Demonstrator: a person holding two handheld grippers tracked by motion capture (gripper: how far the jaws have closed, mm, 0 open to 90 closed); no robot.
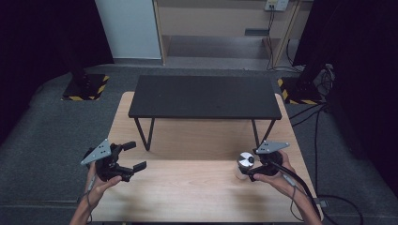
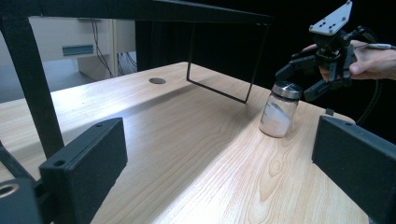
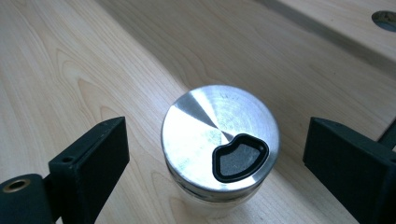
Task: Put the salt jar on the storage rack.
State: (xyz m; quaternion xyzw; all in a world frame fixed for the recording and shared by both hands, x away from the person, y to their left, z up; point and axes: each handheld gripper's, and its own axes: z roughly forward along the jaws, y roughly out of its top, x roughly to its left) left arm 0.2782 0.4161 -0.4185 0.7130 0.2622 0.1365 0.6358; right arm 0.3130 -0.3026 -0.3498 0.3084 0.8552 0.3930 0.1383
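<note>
I read no brand or lettering anywhere: the jar's [image 3: 219, 144] brushed steel lid [image 3: 205, 126] is bare apart from a black-rimmed pour opening. That opening appears in the right gripper view; from the left gripper view I instead see white powder slumped inside the glass. The jar stands upright on the wooden table [image 1: 187, 187], near its right front edge, in front of the black metal shelf [image 1: 202, 96]. My right gripper [image 3: 215, 154] hangs just above it, jaws apart on either side of the lid, not touching. My left gripper [image 1: 132, 157] sits well apart at the table's left, jaws spread with nothing between them.
</note>
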